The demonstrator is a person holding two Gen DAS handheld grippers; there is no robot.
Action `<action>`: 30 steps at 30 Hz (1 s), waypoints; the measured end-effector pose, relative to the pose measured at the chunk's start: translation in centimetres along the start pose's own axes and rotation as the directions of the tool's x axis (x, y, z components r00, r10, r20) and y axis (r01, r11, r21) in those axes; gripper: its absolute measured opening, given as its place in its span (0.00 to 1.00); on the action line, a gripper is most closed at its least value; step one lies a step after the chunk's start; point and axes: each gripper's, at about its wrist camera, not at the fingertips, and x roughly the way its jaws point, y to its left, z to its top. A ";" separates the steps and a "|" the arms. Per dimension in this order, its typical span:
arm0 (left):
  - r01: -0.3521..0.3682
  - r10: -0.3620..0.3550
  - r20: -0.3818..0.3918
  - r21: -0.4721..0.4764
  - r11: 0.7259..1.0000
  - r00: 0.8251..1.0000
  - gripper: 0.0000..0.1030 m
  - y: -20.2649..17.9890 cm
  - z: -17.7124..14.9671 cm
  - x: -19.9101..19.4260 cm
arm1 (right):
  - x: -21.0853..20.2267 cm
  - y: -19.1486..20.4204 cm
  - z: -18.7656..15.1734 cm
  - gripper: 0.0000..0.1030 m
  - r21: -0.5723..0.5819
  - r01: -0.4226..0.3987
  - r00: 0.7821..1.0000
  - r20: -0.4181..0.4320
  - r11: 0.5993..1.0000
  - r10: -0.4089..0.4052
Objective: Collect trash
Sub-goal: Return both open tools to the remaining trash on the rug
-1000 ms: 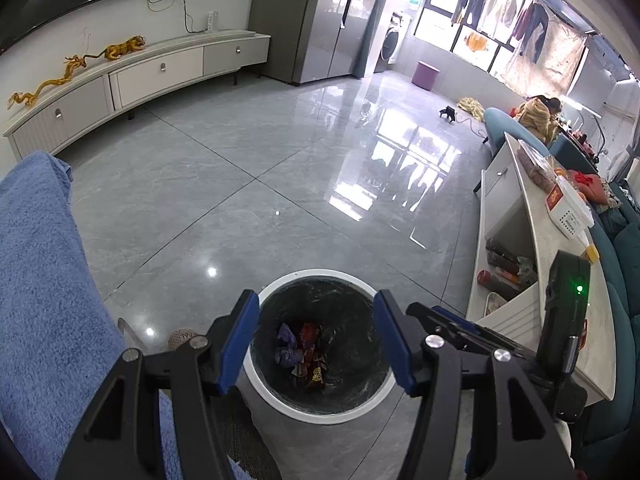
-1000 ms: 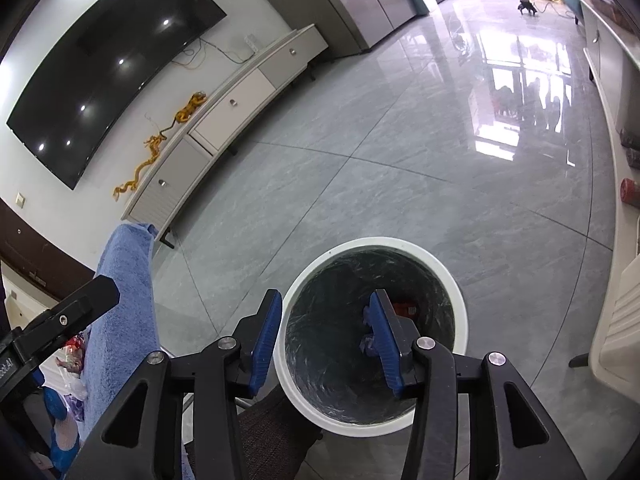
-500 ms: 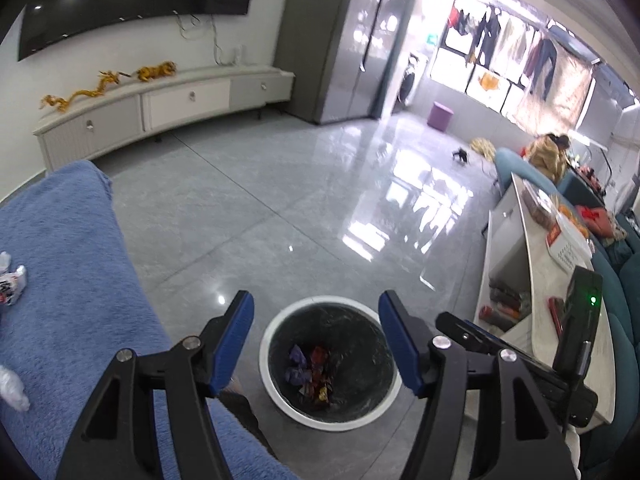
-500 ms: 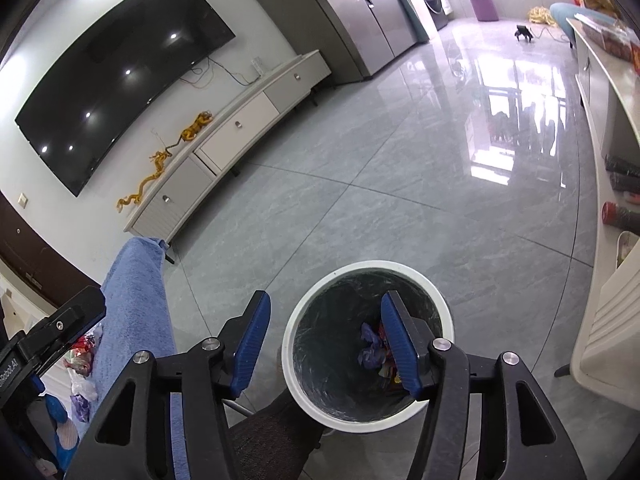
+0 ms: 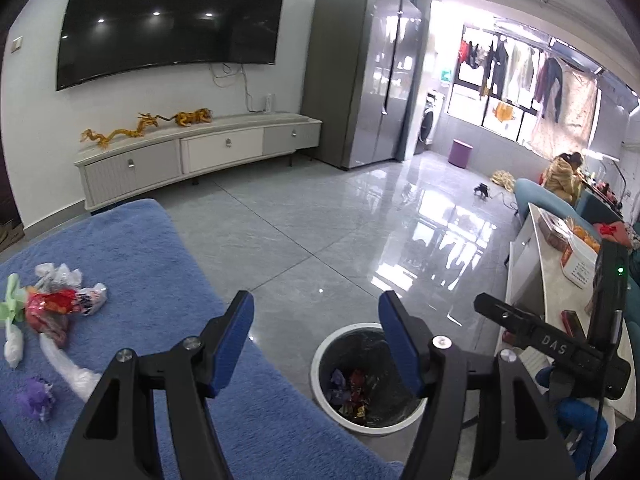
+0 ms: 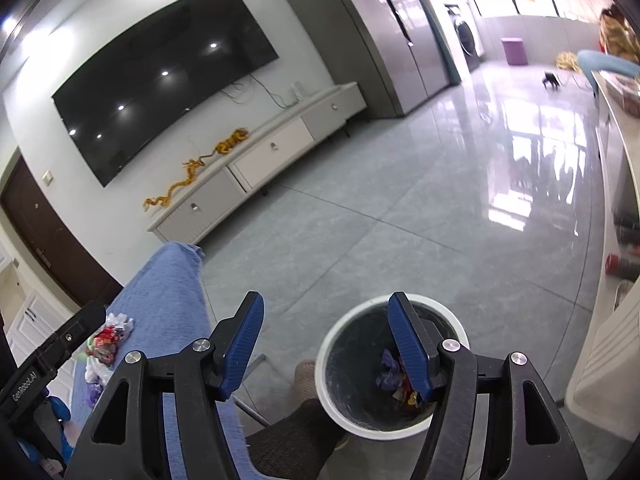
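Right wrist view: right gripper finger (image 6: pixel 412 354) hides part of bin (image 6: pixel 340 336) contents. Wrappers (image 6: pixel 105 344) at 9 o'clock partly behind left gripper body, too small to ID.

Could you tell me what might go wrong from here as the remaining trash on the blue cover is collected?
1. The wrappers lie tangled in a pile on the blue cover; the left gripper, jaws open and empty, may lift only part.
2. The fuzzy cover could get pinched with a wrapper.
3. The trash bin sits on the floor beside the cover; a loosely held piece may miss it.
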 end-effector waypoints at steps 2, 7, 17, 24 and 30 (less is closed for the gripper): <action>-0.024 0.024 0.013 -0.012 1.000 1.000 0.61 0.9 0.0 -0.8 | -0.5 0.9 0.1 0.68 -0.018 -0.015 1.000 0.008 1.000 0.015; -0.080 0.082 0.035 -0.055 0.995 0.996 0.61 3.5 -0.1 -3.0 | -1.4 3.7 0.4 0.72 -0.091 -0.048 0.999 0.015 0.995 0.050; -0.192 0.206 0.104 -0.136 0.972 0.973 0.62 9.3 -1.1 -7.5 | -1.9 10.5 -0.4 0.72 -0.232 -0.089 0.996 0.001 0.969 0.092; -0.246 0.271 0.105 -0.205 0.947 0.957 0.62 14.3 -3.5 -9.7 | -0.9 15.9 -2.3 0.72 -0.327 -0.125 0.992 -0.058 0.937 0.112; -0.262 0.297 0.094 -0.274 0.925 0.950 0.62 19.1 -5.4 -10.8 | -0.2 20.3 -3.8 0.72 -0.401 -0.144 0.988 -0.106 0.905 0.111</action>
